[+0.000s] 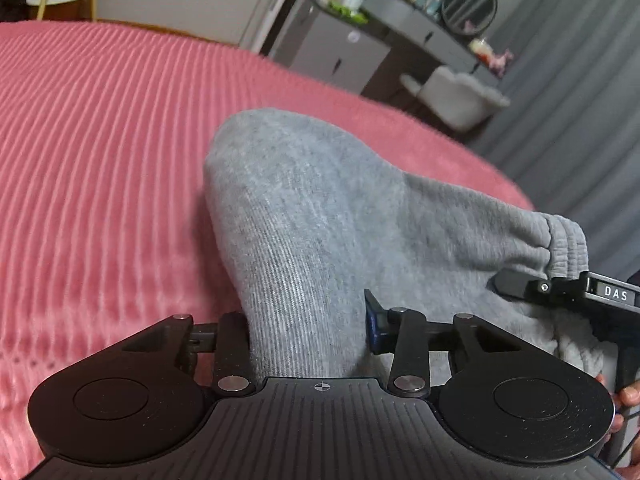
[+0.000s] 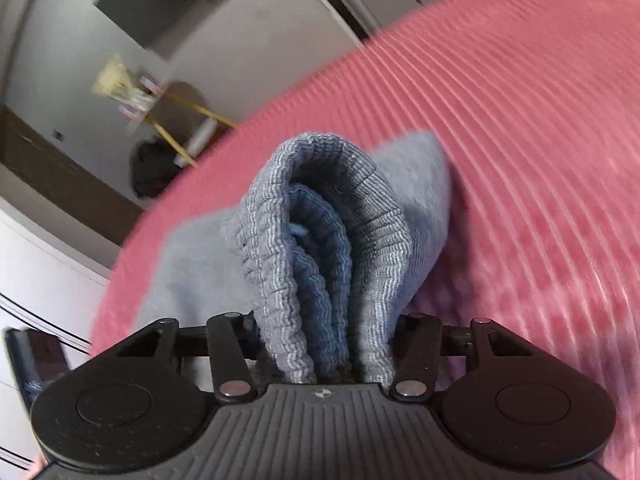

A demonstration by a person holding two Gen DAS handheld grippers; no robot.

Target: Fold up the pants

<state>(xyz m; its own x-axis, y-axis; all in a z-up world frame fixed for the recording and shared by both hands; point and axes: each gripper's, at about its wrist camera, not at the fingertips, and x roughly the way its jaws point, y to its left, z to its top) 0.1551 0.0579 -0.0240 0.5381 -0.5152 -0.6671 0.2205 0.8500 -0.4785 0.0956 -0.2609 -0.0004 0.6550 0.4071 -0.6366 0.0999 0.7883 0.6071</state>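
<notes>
My left tongs (image 1: 308, 332) clamp the grey pants (image 1: 320, 216); my right tongs (image 2: 326, 344) clamp their bunched waistband (image 2: 320, 240) above the pink bed (image 1: 100, 140).

This is a home bedroom. A bed (image 1: 120, 128) with a pink ribbed plush cover fills the foreground, and behind it stand a gray vanity (image 1: 404, 36) cluttered with bottles, a round mirror (image 1: 470, 4), a fluffy white chair (image 1: 456, 96) and gray curtains (image 1: 568, 92).

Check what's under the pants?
Pink ribbed blanket lies beneath the grey pants, which both the left gripper and right gripper grip. Beneath the blanket: hidden.
</notes>
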